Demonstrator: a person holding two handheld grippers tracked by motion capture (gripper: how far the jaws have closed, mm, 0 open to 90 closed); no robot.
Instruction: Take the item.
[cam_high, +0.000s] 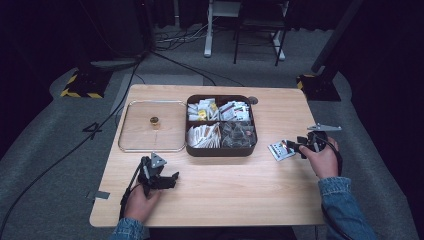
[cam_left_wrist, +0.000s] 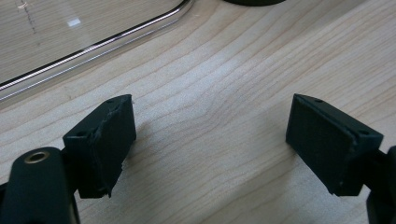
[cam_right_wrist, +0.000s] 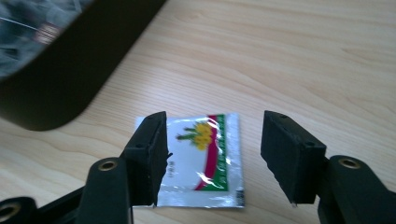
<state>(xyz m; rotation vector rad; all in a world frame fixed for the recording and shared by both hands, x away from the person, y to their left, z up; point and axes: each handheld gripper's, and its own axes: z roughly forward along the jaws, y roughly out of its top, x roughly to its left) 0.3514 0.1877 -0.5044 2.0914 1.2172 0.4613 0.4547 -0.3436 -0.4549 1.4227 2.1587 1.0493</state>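
On the left of the wooden worktop (cam_high: 210, 195), the left hand-held gripper (cam_high: 161, 179) rested low near the front edge, held in the person's left hand (cam_high: 141, 202). In the left gripper view its jaws stood wide apart with nothing but bare wood between them, and the rim of the clear lid (cam_left_wrist: 93, 46) ran across the upper left.

Just beyond that gripper, the clear lid (cam_high: 152, 126) lay flat on the worktop, a small brass-coloured knob (cam_high: 154, 120) at its middle. Touching or just beside its right edge sat the dark compartment box (cam_high: 220, 150), its four sections filled with packets and sachets.

To the right of the box, a small sachet (cam_high: 281, 149) lay flat on the worktop, apart from the box's wall. The right hand-held gripper (cam_high: 300, 145), held in the right hand (cam_high: 324, 159) with a denim sleeve (cam_high: 345, 200) behind it, pointed toward it. In the right gripper view the sachet (cam_right_wrist: 201, 158), silver with a yellow flower print and a red and green stripe, lay between the parted jaws, partly under the left one; neither jaw pressed on it. The box's dark wall (cam_right_wrist: 70, 70) filled the upper left.
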